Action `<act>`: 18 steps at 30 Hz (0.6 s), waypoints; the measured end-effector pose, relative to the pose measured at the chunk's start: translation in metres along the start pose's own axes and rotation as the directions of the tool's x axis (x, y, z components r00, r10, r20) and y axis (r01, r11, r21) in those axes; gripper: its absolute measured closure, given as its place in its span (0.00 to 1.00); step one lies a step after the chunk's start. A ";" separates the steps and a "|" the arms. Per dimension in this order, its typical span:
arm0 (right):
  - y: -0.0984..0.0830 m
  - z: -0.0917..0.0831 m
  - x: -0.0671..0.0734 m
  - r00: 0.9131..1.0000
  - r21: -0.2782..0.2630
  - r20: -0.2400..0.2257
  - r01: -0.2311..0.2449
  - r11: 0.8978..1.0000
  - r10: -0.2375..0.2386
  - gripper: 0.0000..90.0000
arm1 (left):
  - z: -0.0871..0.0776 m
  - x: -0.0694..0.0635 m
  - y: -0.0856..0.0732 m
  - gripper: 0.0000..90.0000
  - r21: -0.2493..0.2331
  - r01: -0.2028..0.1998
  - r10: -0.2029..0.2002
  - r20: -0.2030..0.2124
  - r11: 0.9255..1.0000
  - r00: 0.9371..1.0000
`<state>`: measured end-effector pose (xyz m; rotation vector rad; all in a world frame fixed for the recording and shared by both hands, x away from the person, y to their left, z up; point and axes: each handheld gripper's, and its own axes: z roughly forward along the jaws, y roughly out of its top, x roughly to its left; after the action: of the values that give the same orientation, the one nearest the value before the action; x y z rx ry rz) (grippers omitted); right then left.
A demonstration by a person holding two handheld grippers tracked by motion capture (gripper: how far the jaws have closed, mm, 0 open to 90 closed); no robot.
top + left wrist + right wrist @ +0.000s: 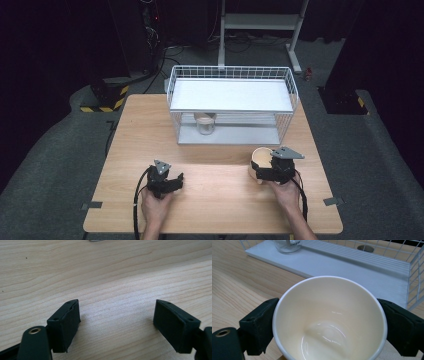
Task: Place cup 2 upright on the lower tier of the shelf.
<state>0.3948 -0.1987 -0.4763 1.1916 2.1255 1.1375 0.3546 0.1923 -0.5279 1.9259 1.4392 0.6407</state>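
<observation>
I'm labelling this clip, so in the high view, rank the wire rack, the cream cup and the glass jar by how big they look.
1. Wire rack, by far the largest.
2. Cream cup, partly hidden by the right gripper.
3. Glass jar, on the rack's lower shelf. It sits farther from the camera, so its rank below the cup is unsure.

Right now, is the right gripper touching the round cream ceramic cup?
Touching. The right gripper view shows the right gripper with both black pads pressed against the outer sides of the cream cup.

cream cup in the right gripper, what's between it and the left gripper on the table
Only bare wooden table lies between the cream cup in the right gripper and the left gripper, as the high view shows.
</observation>
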 end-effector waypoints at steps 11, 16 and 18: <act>0.001 0.004 0.000 1.000 0.023 -0.001 0.013 1.000 -0.013 0.10 | 0.000 0.000 0.000 0.24 0.000 0.000 0.000 0.000 1.000 1.000; 0.002 0.004 0.000 1.000 0.030 -0.004 0.015 0.999 -0.015 0.10 | 0.000 0.000 0.000 0.24 0.000 0.000 0.000 0.000 1.000 1.000; 0.002 0.004 -0.001 1.000 0.030 -0.008 0.018 0.999 -0.018 0.11 | 0.000 0.000 0.000 0.24 0.000 0.000 0.000 0.000 1.000 1.000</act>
<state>0.3986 -0.1970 -0.4766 1.1808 2.1621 1.1080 0.3546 0.1923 -0.5279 1.9258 1.4390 0.6408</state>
